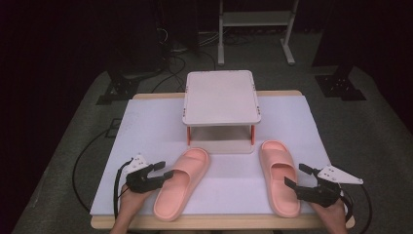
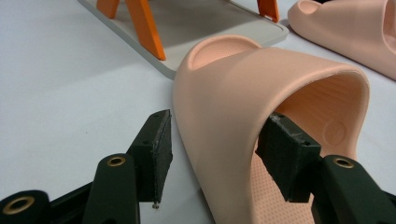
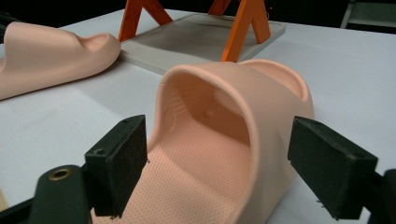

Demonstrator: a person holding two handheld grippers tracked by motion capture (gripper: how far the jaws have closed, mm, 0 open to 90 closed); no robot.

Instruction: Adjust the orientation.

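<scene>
Two pink slide slippers lie on the white table cover [image 1: 146, 126]. The left slipper [image 1: 182, 187] [image 2: 233, 79] points up and right. My left gripper [image 1: 165, 170] [image 2: 218, 123] is open and straddles the left side of its strap, one jaw outside and one inside under the strap. The right slipper [image 1: 275, 161] [image 3: 261, 88] lies nearly straight. My right gripper [image 1: 293, 174] [image 3: 219, 126] is wide open at its heel end, a jaw on each side of the slipper. Neither holds anything.
A small rack with a white top [image 1: 221, 95], orange legs and a grey base plate [image 2: 210, 28] [image 3: 196, 37] stands just beyond the slippers' toes. Cables and a metal stand [image 1: 255, 29] are on the floor behind the table.
</scene>
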